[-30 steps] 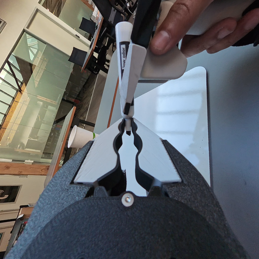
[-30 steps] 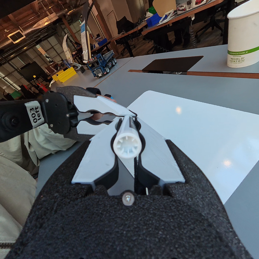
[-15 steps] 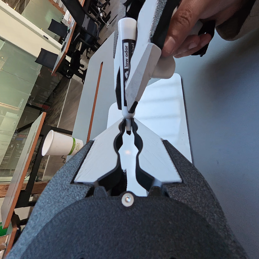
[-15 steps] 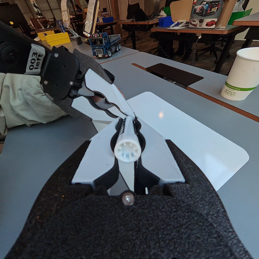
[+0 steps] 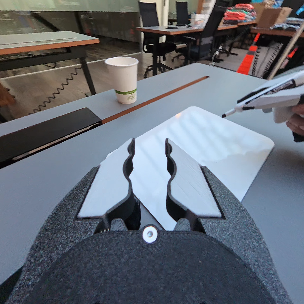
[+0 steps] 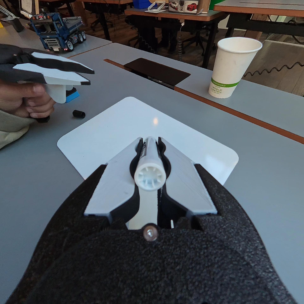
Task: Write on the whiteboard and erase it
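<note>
— While the grey worktop (image 5: 41,177) is carrying it all, what is lying on it?
— A white board (image 6: 115,131) is lying flat, with a paper cup (image 6: 233,65) standing well beyond it.
— And the claws?
— The left claw (image 5: 149,141) is hanging released over the board's near corner, gripping nothing. The right claw (image 6: 148,139) is clenching a white marker (image 6: 148,166), whose bare dark tip is pointing down over the board's far edge.
— Anything smaller?
— A black cap (image 6: 79,113) is lying on the worktop just beside the board.
</note>
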